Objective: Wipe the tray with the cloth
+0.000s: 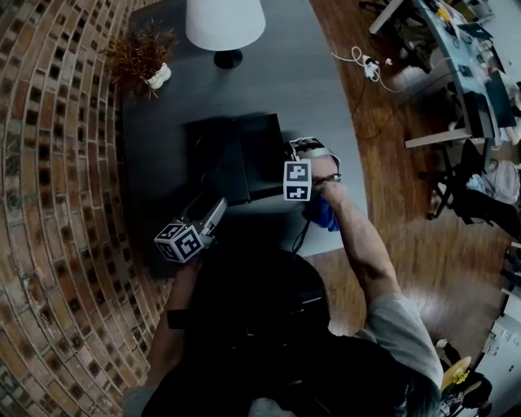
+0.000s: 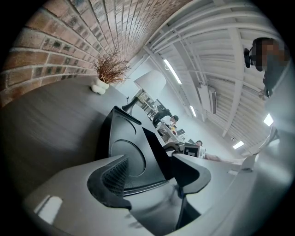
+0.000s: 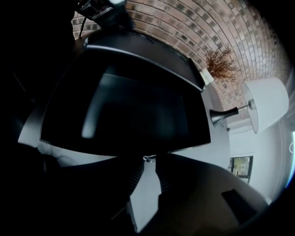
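Print in view: black-and-white square marker patterns on the left gripper's cube (image 1: 179, 242) and the right gripper's cube (image 1: 297, 181); print on the far desks is too small to read.
Task thing, tray: black moulded tray with round recesses (image 1: 244, 147), in the middle of the grey table (image 1: 313, 98), between the two grippers.
Task thing, cloth: bunched blue cloth (image 1: 324, 213), just under the right hand (image 1: 327, 181) at the table's front edge; what holds it cannot be made out.
Left gripper (image 2: 152, 168): jaws spread wide and set on the tray's near end, whose rim runs from one ribbed pad (image 2: 115, 177) across to the other jaw.
Left arm pose: low at the person's left, with a dark band on the wrist; the gripper slants shallowly down toward the tray's near left part.
Right gripper (image 3: 148, 161): jaws pressed together, with a small shiny speck at the meeting tips; the tips sit over bare table just beside the tray's near edge.
Right arm pose: bare forearm (image 1: 366, 252) stretched forward from a short grey sleeve, with the gripper pointing steeply down at the tray's right side.
Surroundings: a lamp with a white shade (image 1: 225, 20) and a dried plant in a white vase (image 1: 140, 53) stand at the table's far end, beside the red brick wall (image 1: 49, 163).
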The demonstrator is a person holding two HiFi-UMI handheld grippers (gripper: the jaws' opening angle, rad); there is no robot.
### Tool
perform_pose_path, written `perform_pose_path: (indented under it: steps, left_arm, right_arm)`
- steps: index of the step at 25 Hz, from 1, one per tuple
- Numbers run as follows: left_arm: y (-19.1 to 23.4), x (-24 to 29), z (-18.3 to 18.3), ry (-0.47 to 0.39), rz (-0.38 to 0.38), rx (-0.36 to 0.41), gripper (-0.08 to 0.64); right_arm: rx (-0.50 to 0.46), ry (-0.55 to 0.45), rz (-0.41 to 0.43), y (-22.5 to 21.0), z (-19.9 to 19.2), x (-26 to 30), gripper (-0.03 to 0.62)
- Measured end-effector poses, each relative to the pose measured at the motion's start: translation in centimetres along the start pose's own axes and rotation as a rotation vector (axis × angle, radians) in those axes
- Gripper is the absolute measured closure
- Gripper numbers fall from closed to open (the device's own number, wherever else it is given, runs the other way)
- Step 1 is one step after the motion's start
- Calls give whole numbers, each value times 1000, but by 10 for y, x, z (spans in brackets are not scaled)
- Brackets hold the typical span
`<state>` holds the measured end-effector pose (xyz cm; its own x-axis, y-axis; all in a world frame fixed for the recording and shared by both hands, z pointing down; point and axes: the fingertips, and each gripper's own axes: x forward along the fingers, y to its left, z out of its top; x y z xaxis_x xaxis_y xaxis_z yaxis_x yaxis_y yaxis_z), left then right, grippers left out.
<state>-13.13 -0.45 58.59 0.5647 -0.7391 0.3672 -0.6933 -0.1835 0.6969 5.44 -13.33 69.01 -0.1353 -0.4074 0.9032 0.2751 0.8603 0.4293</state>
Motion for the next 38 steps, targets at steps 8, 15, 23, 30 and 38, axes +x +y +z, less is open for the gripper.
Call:
perform_pose_path:
  steps: [8,15,23,30,38]
  left_arm:
    - [-2,0,-7,25,2,15,281]
    - [-3,-1,-7,25,2,18,281]
    - [-2,-1,-3,17,-4,19,281]
    - [-2,-2,-2,1,-4,7,281]
    - [0,-2,-1,-5,-4,0,292]
  right_arm:
    - [72,16,25,12,2,5,509]
    - [202,18,-116,-11,-17,-9,472]
    - [649,-52,-199,-35,-93,-83,472]
    - [1593,-829,-458,-70,-180,-267,472]
    - [1501,-1501,-451,-38,-194,-470,477]
